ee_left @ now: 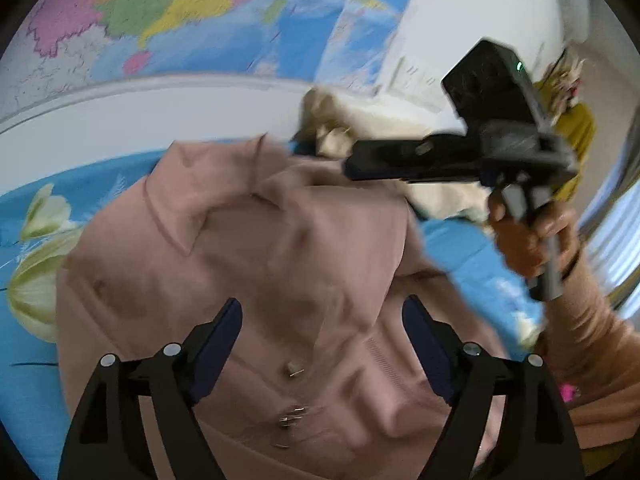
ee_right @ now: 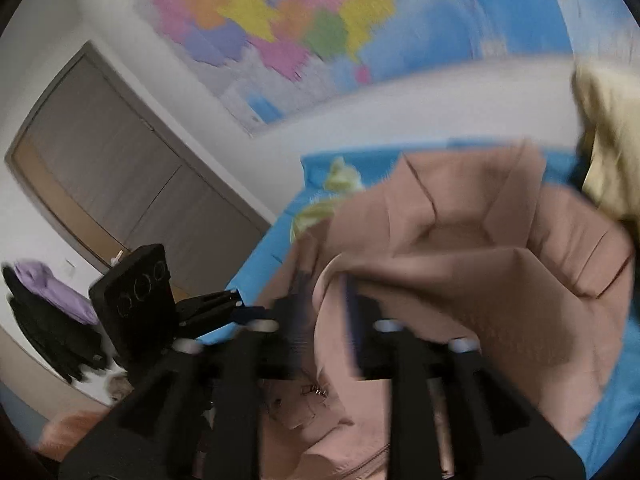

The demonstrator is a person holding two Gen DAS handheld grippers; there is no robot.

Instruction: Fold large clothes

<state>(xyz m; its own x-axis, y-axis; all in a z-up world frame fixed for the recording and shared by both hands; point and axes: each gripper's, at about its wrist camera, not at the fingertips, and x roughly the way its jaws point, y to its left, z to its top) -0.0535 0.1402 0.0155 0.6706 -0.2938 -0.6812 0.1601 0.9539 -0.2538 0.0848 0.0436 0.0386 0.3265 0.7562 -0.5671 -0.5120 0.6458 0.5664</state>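
Your pink garment (ee_left: 256, 264) lies on the bed (ee_left: 28, 408), which is covered in a blue sheet with a flower print, and it fills the middle of the left wrist view; it appears to be a jacket with a collar or lapel toward 12 o'clock and small metal fastenings (ee_left: 294, 420) near 6 o'clock. I judge the fold to be partly made at best: several flaps are turned over one another, but the cloth is rumpled, its edges do not line up, and no neat rectangle shows. The squaring and the closing folds remain. Your left hand-held gripper (ee_left: 322, 320) stands wide open above the lower part of the garment, with nothing between its jaws. Your right hand-held gripper (ee_right: 326, 300) is about half open; in its own view a fold of the pink cloth lies between the jaws, but blur prevents me from telling whether the pads press on it. In the left view that tool is raised at 2 o'clock, with your hand (ee_left: 528, 236) on its handle. Note the cream cloth (ee_left: 344, 128) at 1 o'clock, touching or overlapping the garment's far edge; it crowds the space for laying the fold flat. A wall map (ee_left: 168, 12) hangs behind the bed, and a door (ee_right: 120, 184) and hanging dark and purple clothes (ee_right: 56, 308) stand well apart at 9 o'clock.
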